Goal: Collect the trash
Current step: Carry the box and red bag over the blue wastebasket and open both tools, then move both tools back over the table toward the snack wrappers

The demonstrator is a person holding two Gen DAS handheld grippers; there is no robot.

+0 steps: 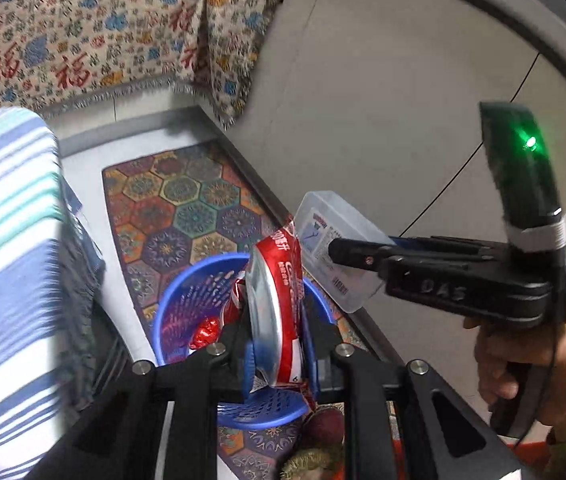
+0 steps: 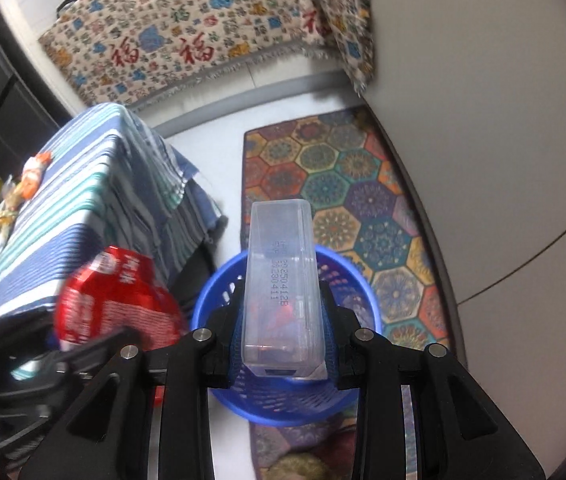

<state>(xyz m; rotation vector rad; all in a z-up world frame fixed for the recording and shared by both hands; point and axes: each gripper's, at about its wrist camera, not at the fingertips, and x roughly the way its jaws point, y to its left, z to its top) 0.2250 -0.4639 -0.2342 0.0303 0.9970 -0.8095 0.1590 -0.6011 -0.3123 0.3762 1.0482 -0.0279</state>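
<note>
While both tools hang over the blue basket (image 2: 219, 292), the left gripper (image 1: 273, 344) is clamped on a red snack bag (image 1: 279, 300), and the right gripper (image 2: 281, 320) is clamped on a clear plastic box (image 2: 279, 280).

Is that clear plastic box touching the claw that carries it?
Touching. The right wrist view shows the clear plastic box clamped between the right claw's two fingers, both pressing its sides.

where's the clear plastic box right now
The clear plastic box is clamped in the right gripper, just above the blue basket on the patterned rug.
</note>
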